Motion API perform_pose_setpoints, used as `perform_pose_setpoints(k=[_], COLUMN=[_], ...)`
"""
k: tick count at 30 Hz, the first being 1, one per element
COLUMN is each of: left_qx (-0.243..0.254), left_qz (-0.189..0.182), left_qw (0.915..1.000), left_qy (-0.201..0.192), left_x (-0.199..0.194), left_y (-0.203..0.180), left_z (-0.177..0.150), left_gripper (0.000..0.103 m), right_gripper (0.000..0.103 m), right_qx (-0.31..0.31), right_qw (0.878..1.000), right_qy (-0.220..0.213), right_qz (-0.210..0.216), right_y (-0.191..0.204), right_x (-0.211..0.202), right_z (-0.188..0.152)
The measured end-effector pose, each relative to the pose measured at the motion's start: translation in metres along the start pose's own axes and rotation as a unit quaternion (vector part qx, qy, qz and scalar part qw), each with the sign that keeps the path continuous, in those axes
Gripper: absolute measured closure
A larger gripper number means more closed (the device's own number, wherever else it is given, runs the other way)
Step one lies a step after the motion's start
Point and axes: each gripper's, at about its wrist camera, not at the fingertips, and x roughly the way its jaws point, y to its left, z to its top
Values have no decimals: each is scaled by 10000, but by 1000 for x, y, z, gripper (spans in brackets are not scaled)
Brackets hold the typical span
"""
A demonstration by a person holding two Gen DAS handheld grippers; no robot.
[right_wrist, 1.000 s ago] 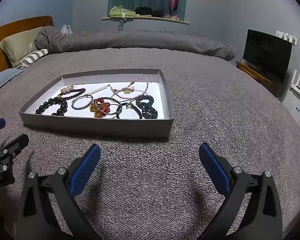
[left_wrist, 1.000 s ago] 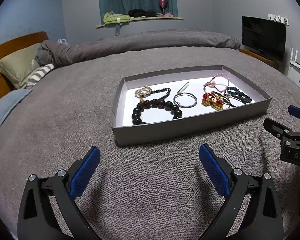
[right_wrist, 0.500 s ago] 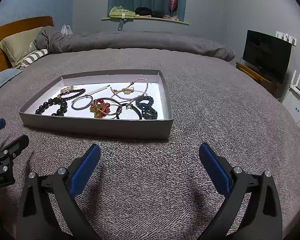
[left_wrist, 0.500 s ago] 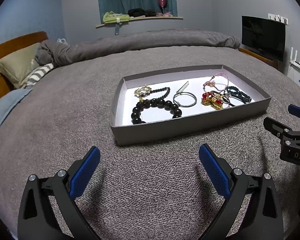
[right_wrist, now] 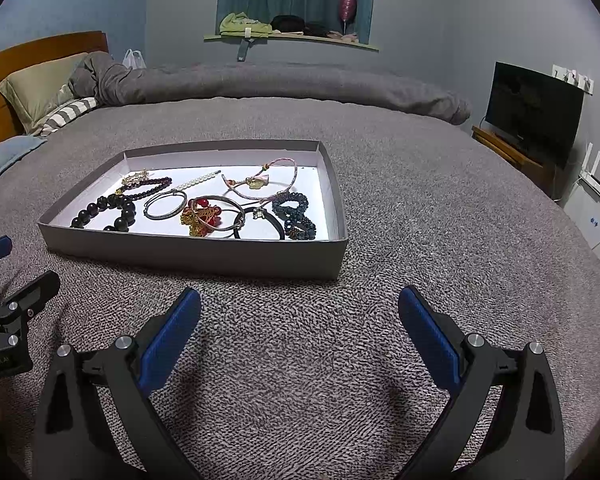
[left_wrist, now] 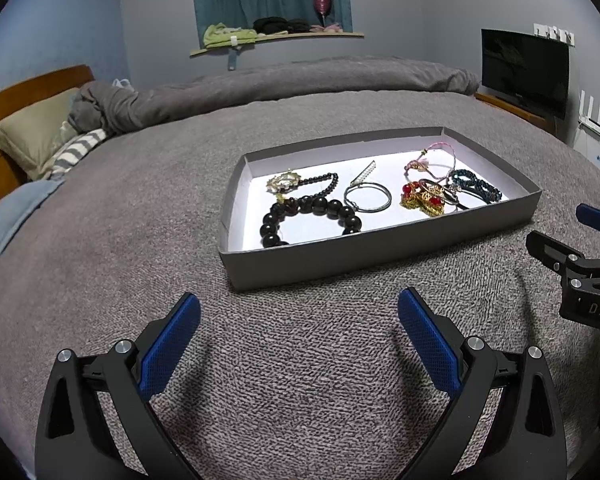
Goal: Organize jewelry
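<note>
A shallow grey tray [left_wrist: 380, 252] [right_wrist: 204, 258] with a white floor lies on the grey bedspread. It holds several pieces: a black bead bracelet [left_wrist: 312, 216] [right_wrist: 108, 212], a silver bangle [left_wrist: 367, 197] [right_wrist: 166, 204], a gold-and-red ornament [left_wrist: 422, 198] [right_wrist: 202, 218], a pink cord bracelet [right_wrist: 264, 180], a dark blue beaded bracelet [left_wrist: 476, 186] [right_wrist: 294, 216]. My left gripper [left_wrist: 298, 312] is open and empty, short of the tray's near wall. My right gripper [right_wrist: 298, 308] is open and empty, also short of the tray.
Pillows [left_wrist: 32, 136] and a wooden headboard [right_wrist: 40, 48] are at the left. A rolled duvet [right_wrist: 280, 84] lies across the far side of the bed. A television [right_wrist: 534, 108] stands at the right. Bare bedspread [right_wrist: 440, 200] surrounds the tray.
Both grippers have edged slightly toward the tray. Nothing in the tray has moved.
</note>
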Motion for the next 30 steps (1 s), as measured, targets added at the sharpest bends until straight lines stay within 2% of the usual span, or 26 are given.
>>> perform_pose_setpoints(k=[30], left_qx=[28], left_qz=[12], left_qw=[10000], left_qy=[88], left_x=[4], left_y=[2], left_z=[-1], left_gripper=[3], right_gripper=[5], right_qx=[-29], right_qw=[10000], right_qy=[24], right_qz=[-3], right_y=[1], right_x=[1], right_z=[0])
